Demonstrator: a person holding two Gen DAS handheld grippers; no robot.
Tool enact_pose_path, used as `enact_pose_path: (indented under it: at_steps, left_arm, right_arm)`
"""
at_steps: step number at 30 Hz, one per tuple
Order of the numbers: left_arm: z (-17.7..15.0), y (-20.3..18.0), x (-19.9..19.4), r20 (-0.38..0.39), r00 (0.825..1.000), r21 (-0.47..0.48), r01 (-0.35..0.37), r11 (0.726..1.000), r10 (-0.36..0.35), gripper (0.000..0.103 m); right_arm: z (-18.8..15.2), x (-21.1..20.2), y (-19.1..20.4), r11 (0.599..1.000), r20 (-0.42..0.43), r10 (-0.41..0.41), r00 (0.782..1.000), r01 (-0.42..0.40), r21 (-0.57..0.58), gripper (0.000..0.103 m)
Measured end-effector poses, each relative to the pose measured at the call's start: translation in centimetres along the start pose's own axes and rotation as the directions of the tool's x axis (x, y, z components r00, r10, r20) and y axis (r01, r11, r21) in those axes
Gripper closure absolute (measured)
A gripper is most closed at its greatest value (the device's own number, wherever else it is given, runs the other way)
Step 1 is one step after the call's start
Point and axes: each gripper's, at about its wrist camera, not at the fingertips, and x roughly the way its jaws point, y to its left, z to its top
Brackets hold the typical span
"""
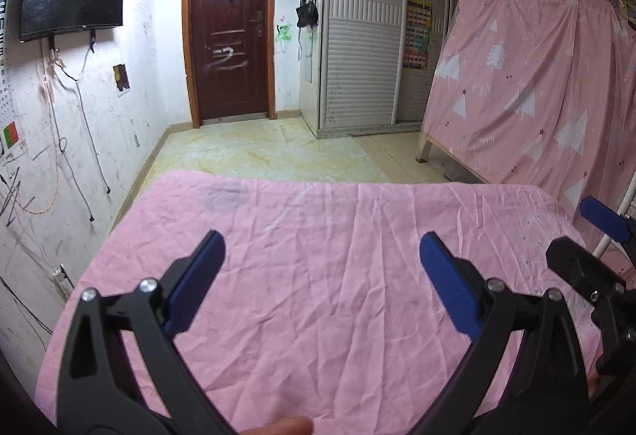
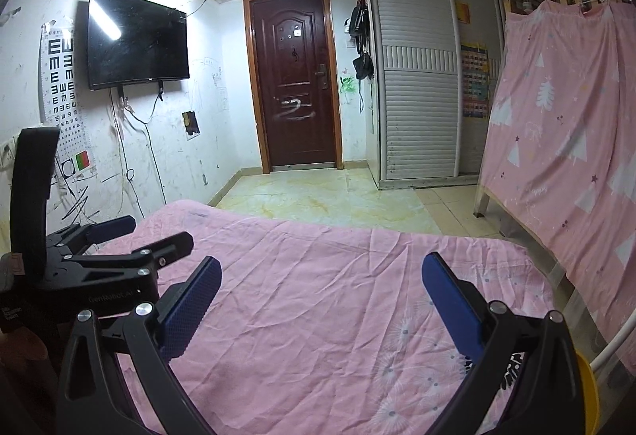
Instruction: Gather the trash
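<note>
No trash shows in either view. My left gripper (image 1: pixel 322 240) hangs open over a wrinkled pink bed sheet (image 1: pixel 318 296), with nothing between its blue pads. In the right wrist view my right gripper (image 2: pixel 322 262) is open too, above the same sheet (image 2: pixel 318 316), also holding nothing. The two grippers are side by side: the right one (image 1: pixel 584 236) shows at the right edge of the left wrist view, and the left one (image 2: pixel 151 232) at the left edge of the right wrist view. A yellow rim (image 2: pixel 590 387) peeks in at the lower right, mostly hidden.
Beyond the bed lies a tiled floor (image 2: pixel 330 200) leading to a dark red door (image 2: pixel 296 85). A TV (image 2: pixel 137 41) hangs on the scuffed left wall with loose cables below. A pink curtain (image 2: pixel 564 141) drapes a wooden bunk on the right, beside slatted wardrobes (image 2: pixel 417 97).
</note>
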Motion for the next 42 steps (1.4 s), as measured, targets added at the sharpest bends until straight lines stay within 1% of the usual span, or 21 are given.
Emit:
enact_pose_path:
  at_steps: [11,42]
  left_arm:
    - [-0.1,1.1,0.6,-0.030,0.999,-0.053,0.014,0.999,-0.016,0.009]
    - [-0.1,1.1,0.6,-0.030,0.999,-0.051,0.014,0.999,-0.016,0.009]
  right_arm:
    - [-0.1,-0.2,0.1,1.000,0.007,-0.002,1.000,0.002,-0.002,0.009]
    - [-0.1,-0.3,0.1,1.000,0.011,-0.006,1.000,0.006,-0.005,0.009]
